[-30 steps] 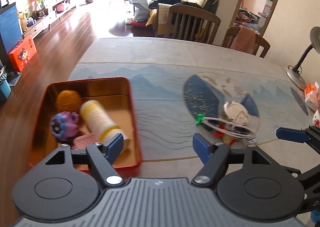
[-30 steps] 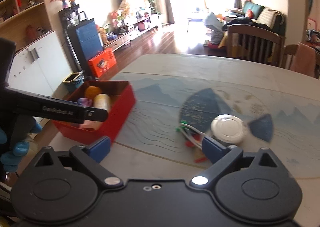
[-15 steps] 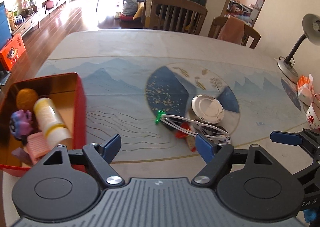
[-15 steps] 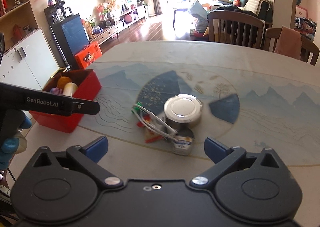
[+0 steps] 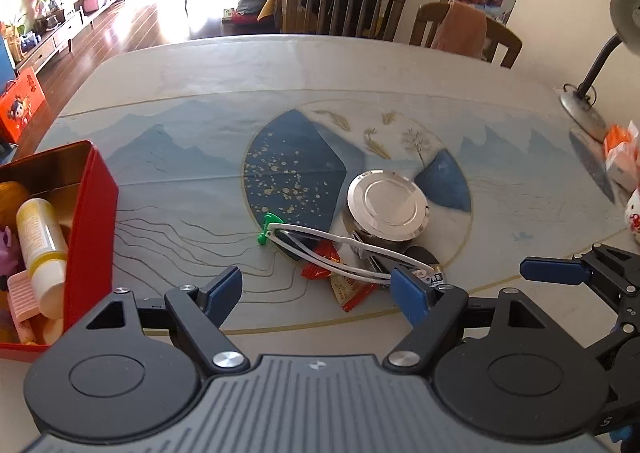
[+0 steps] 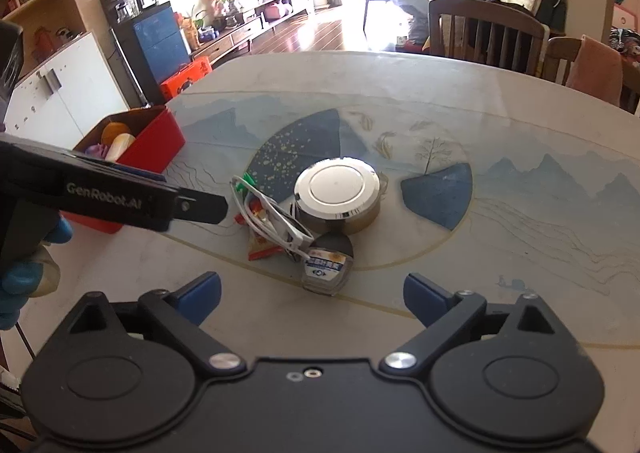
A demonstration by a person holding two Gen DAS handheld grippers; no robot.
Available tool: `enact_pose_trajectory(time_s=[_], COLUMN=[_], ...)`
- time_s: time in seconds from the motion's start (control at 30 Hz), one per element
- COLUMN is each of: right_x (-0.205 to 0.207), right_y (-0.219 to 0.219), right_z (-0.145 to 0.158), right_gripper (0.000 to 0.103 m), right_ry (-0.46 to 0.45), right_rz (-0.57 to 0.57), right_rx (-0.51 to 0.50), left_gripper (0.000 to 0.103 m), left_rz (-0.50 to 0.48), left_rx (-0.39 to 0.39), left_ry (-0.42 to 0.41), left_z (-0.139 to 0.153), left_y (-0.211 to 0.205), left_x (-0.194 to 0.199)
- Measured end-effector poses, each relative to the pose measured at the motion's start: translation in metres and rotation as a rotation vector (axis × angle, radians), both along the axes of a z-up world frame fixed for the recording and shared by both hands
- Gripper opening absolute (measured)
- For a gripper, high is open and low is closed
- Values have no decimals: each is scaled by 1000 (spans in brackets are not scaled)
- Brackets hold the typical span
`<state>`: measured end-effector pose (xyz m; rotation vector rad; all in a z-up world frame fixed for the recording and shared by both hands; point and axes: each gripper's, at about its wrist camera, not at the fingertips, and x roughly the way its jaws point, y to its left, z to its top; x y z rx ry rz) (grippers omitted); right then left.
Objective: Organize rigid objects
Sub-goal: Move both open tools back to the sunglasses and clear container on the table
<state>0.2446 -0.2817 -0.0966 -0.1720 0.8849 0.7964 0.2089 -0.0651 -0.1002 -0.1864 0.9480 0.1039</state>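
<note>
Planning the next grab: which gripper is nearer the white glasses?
Left. The left gripper is open right at the white glasses; the right gripper, also open, sits farther back.

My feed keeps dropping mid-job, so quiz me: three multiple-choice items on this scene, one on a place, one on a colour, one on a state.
1. Where do the white glasses lie?
A. inside the box
B. on the table, left of the silver tin
C. on a chair

2. What colour is the box holding the cream bottle?
A. red
B. green
C. white

3. How do the jaws of the right gripper stand?
A. shut on the tin
B. shut on the glasses
C. open and empty

Answers: 1 B, the frames rest on the snack packet beside the tin. 2 A, its outer walls are red. 3 C, the blue pads sit wide apart with only table between them.
</note>
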Motion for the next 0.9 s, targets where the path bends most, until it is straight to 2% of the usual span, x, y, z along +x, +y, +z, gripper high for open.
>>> enact_pose_trajectory(time_s=[0.17, 0.3, 0.6, 0.77, 0.9], right_x=[10, 16, 25, 31, 34], right_y=[4, 7, 14, 20, 21], right_z=[-8, -15, -25, -27, -29], right_gripper=[90, 85, 79, 76, 76], right_ry=[9, 20, 43, 50, 60], right_rz=[32, 59, 76, 81, 84], right_rx=[-11, -21, -19, -9, -4], left_gripper=[81, 81, 81, 80, 81], left_rz=[42, 28, 15, 7, -45], left_rx=[35, 69, 73, 36, 42], left_ry=[17, 23, 32, 29, 8], left_z=[-13, -23, -34, -34, -27], left_y=[6, 9, 11, 15, 10], left_x=[16, 26, 37, 43, 39])
